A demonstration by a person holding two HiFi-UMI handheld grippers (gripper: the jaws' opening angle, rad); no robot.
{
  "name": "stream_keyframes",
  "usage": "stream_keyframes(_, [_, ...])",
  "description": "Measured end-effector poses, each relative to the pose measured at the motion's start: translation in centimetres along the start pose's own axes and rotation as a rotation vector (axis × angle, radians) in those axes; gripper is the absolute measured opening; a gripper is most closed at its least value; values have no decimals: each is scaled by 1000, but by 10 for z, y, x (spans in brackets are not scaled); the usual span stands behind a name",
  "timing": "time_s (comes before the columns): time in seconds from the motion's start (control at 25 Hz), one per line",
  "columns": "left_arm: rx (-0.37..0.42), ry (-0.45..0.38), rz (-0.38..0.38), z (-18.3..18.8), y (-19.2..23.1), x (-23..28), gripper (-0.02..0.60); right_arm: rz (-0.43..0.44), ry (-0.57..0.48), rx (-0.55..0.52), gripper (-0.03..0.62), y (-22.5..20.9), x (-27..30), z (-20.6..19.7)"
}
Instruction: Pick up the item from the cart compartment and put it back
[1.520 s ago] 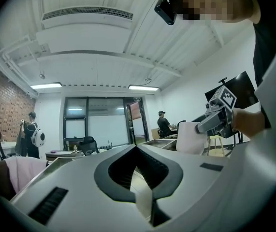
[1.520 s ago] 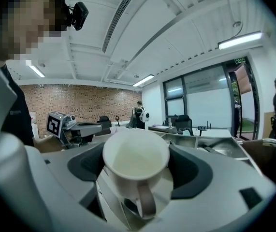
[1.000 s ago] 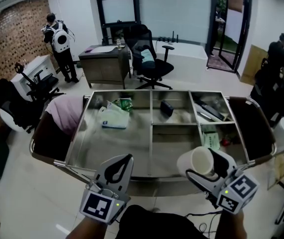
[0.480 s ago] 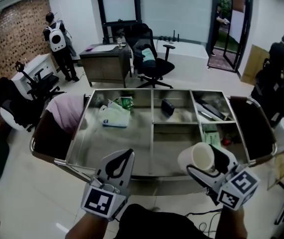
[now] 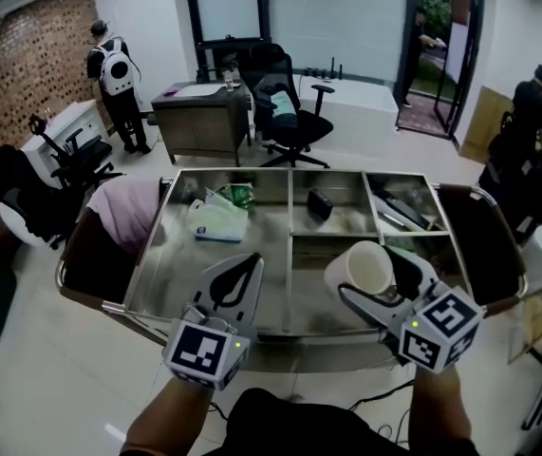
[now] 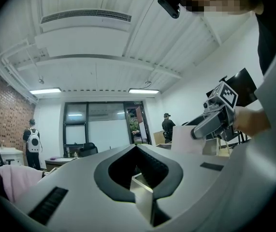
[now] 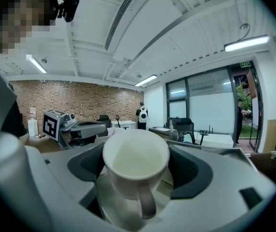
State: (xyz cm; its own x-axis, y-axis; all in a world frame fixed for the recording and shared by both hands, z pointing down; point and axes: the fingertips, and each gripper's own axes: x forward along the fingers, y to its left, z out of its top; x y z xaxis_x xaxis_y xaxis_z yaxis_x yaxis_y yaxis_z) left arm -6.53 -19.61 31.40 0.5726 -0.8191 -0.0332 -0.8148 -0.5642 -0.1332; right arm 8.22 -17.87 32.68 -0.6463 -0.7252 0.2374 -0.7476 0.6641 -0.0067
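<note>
A white mug (image 5: 365, 268) sits between the jaws of my right gripper (image 5: 373, 285), which is shut on it above the cart's near right compartment. In the right gripper view the mug (image 7: 135, 164) fills the jaws with its mouth facing outward and its handle downward. My left gripper (image 5: 240, 274) is shut with nothing in it, held above the near edge of the steel cart (image 5: 215, 330). In the left gripper view the closed jaws point up toward the ceiling, and the right gripper (image 6: 214, 122) with the mug (image 6: 186, 140) shows to the right.
The cart's compartments hold a white packet (image 5: 217, 224), a green item (image 5: 240, 196), a small black object (image 5: 318, 204) and long items (image 5: 399, 213) at the back right. Office chairs (image 5: 289, 112), a desk (image 5: 199, 122) and standing people (image 5: 114, 79) are beyond the cart.
Both grippers have risen and moved forward over the cart's near edge. The right gripper carried the mug leftward and further in.
</note>
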Motion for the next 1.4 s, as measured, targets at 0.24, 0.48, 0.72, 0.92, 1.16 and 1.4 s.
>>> stream_keyframes(0.24, [-7, -16, 3, 0, 10, 22, 0, -9, 33, -11, 431, -14, 35, -1])
stream_keyframes(0.48, [17, 4, 18, -12, 18, 40, 0, -12, 63, -7, 431, -25, 56, -6])
stream_keyframes(0.72, [-25, 24, 43, -24, 36, 54, 0, -14, 110, -12, 431, -32, 77, -15])
stream_keyframes(0.92, [-27, 39, 60, -36, 45, 69, 0, -15, 165, -11, 431, -39, 97, -29])
stream_keyframes(1.16, [-41, 69, 67, -52, 52, 86, 0, -9, 257, -28, 431, -40, 123, -54])
stream_keyframes(1.4, [-74, 97, 69, -66, 55, 93, 0, -2, 294, -22, 431, -38, 130, -70])
